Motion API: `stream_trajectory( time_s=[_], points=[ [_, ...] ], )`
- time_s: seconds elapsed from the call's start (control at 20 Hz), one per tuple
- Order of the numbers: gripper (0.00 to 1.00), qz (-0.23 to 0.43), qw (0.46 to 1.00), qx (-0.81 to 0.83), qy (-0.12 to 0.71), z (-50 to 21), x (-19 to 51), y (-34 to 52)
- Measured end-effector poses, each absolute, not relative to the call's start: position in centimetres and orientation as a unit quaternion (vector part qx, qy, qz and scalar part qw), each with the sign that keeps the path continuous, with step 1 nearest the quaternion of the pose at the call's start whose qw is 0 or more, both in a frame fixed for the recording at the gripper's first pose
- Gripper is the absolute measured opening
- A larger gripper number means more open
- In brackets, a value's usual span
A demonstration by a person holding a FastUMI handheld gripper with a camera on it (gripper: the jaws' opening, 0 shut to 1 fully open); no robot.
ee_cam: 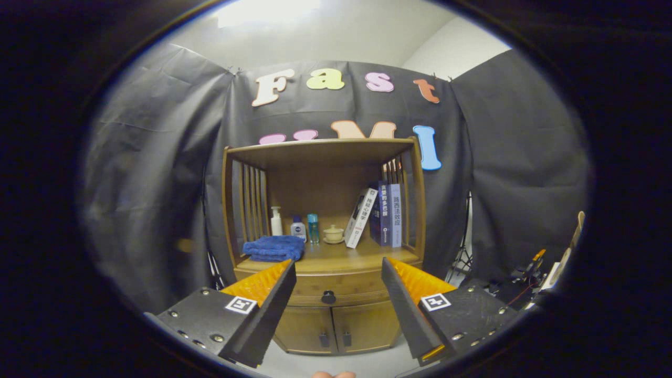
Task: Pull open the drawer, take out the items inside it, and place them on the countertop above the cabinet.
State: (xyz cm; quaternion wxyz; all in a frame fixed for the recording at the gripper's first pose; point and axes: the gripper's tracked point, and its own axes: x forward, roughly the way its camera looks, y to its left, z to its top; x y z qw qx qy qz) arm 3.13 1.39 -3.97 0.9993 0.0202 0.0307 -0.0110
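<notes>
Facing the cabinet (325, 247), the gripper (338, 286) hangs with fingers apart, holding nothing. Between them, beyond the tips, sits the shut drawer (336, 291) and its knob (328, 297), under the countertop (341, 257).

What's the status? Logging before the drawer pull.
Hand-held gripper open, short of cabinet. Drawer shut, knob between the fingers, beyond them. Nothing blocking.

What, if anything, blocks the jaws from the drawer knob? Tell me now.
Nothing visible does. The gripper is open, and the drawer knob sits just ahead between its fingers, on the closed drawer under the countertop.
</notes>
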Motion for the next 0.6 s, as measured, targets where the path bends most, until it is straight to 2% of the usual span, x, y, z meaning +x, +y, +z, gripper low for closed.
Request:
stream_trajectory(
  time_s=[0.6],
  points=[
    [0.98, 0.003, 1.000, 0.013, 0.019, -8.0, 10.0, 1.0]
  ],
)
